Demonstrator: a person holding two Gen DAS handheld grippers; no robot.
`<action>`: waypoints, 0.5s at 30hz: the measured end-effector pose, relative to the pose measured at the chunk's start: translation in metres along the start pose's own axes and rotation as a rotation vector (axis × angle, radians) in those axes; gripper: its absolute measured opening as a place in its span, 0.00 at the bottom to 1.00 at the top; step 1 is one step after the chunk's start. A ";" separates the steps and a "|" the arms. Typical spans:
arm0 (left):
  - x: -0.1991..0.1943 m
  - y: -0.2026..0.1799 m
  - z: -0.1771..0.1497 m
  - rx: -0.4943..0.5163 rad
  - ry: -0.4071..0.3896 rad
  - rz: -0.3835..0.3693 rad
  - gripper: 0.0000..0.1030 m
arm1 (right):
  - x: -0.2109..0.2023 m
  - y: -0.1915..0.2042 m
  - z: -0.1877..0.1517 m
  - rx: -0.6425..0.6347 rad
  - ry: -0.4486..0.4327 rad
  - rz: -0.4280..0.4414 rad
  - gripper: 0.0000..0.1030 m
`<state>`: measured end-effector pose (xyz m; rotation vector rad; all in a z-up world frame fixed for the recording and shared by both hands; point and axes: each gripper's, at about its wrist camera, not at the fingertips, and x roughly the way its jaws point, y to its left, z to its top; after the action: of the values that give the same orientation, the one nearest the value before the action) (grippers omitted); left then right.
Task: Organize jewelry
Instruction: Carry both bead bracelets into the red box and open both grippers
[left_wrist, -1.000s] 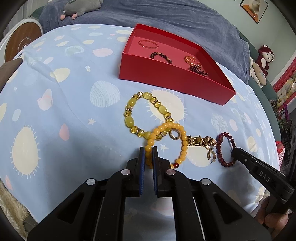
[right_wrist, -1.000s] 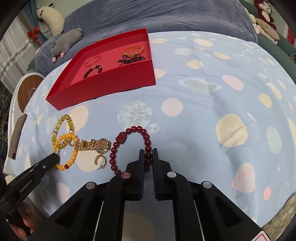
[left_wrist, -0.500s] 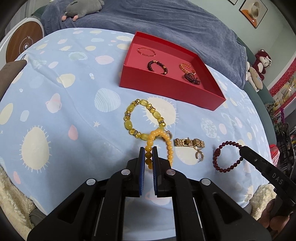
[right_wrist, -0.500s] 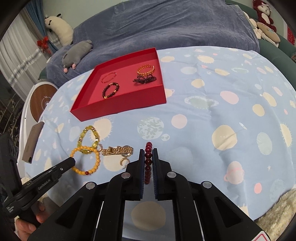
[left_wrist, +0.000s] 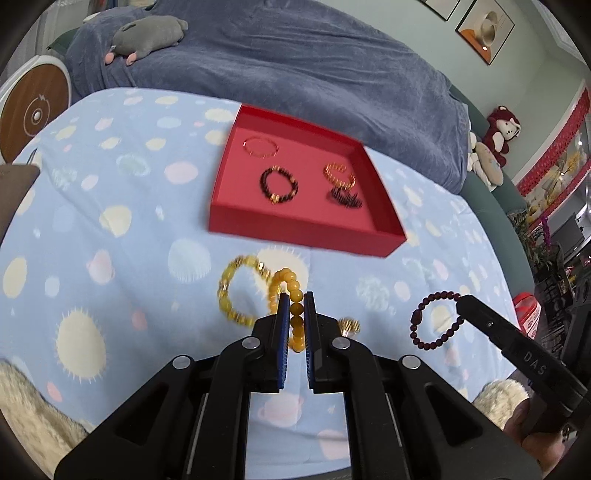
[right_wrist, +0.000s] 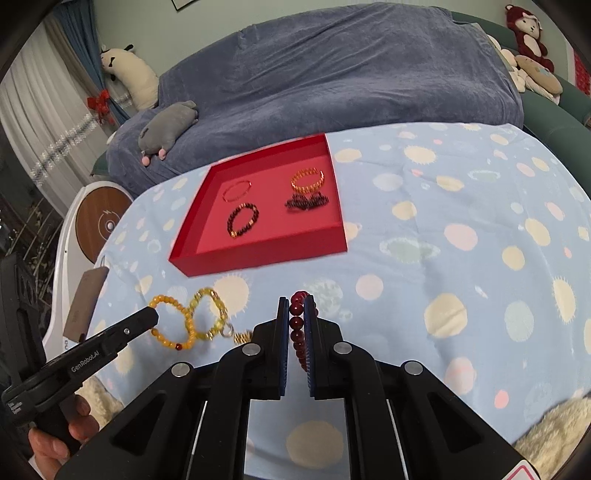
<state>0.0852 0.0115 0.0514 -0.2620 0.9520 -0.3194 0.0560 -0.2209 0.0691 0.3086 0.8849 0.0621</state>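
My left gripper (left_wrist: 296, 297) is shut on an orange bead bracelet (left_wrist: 286, 277), which hangs clear of the planet-print cloth. My right gripper (right_wrist: 296, 300) is shut on a dark red bead bracelet (right_wrist: 296, 332), also lifted; it shows as a hanging loop (left_wrist: 436, 321) in the left wrist view. A yellow bead bracelet (left_wrist: 236, 295) and a gold chain piece (left_wrist: 349, 325) lie on the cloth below. Beyond them stands the red tray (left_wrist: 303, 230), which holds a thin pink bangle (left_wrist: 260, 146), a dark bead bracelet (left_wrist: 279, 184), an orange bracelet (left_wrist: 340, 173) and a dark spiky piece (left_wrist: 345, 197).
A blue-grey blanket (right_wrist: 332, 85) covers the sofa behind the cloth, with a grey plush toy (right_wrist: 168, 125) on it. A round white device with a wooden disc (left_wrist: 35, 110) stands at the left. A fluffy rug (right_wrist: 554, 428) edges the cloth in front.
Both grippers have risen, each with its bracelet off the cloth. The orange bracelet has come away from the yellow one and the gold chain. The tray now shows from higher up.
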 end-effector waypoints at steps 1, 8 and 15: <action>0.000 -0.001 0.008 0.000 -0.008 -0.006 0.07 | 0.001 0.002 0.008 -0.002 -0.008 0.007 0.07; 0.015 -0.010 0.071 0.003 -0.056 -0.032 0.07 | 0.023 0.018 0.066 -0.014 -0.050 0.047 0.07; 0.050 -0.009 0.106 -0.024 -0.049 -0.026 0.07 | 0.073 0.028 0.097 0.027 -0.022 0.095 0.07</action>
<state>0.1991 -0.0072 0.0754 -0.3029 0.9051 -0.3244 0.1794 -0.2041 0.0797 0.3760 0.8494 0.1350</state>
